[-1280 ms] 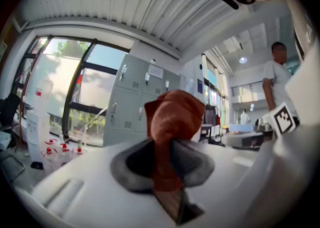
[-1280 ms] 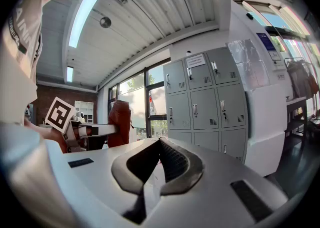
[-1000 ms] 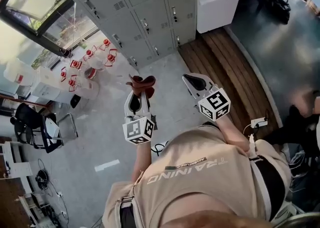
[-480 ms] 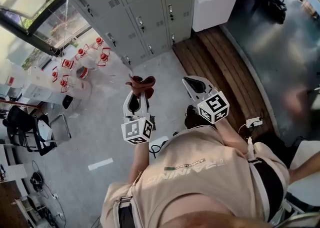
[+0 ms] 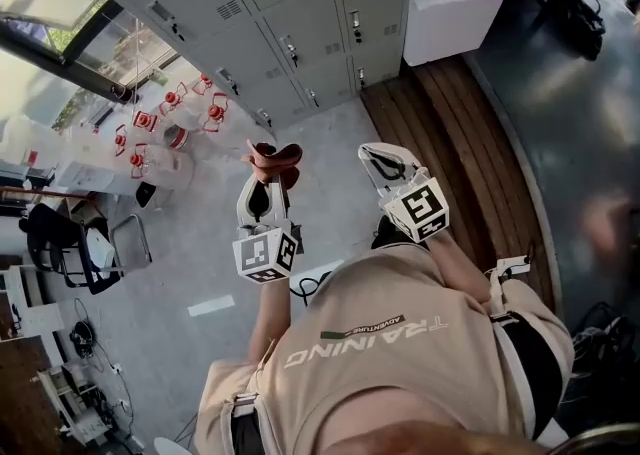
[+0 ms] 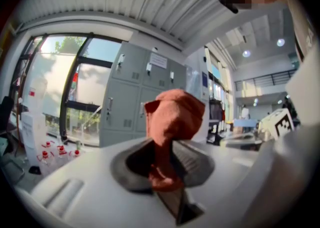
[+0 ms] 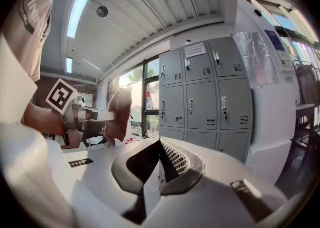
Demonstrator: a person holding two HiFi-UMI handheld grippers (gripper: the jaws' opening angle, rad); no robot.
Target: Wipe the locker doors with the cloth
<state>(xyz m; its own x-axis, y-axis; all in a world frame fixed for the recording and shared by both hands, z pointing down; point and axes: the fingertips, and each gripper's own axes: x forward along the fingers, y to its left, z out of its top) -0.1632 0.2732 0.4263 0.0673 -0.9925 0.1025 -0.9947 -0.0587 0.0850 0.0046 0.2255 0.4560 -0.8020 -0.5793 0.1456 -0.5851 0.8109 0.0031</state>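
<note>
Left tool was clamped shut on the rust-red cloth, which stood bunched above the jaws with its lower end pinched between them. Right tool was closed on nothing, held near the left. Grey locker doors lay ahead, well apart from both tools, and the cloth touched no door. I judged this the approach. To do it well: bring the bunched end square onto a door panel, press lightly, wipe in overlapping passes from the top row down, and steer round the handles so nothing snagged.
</note>
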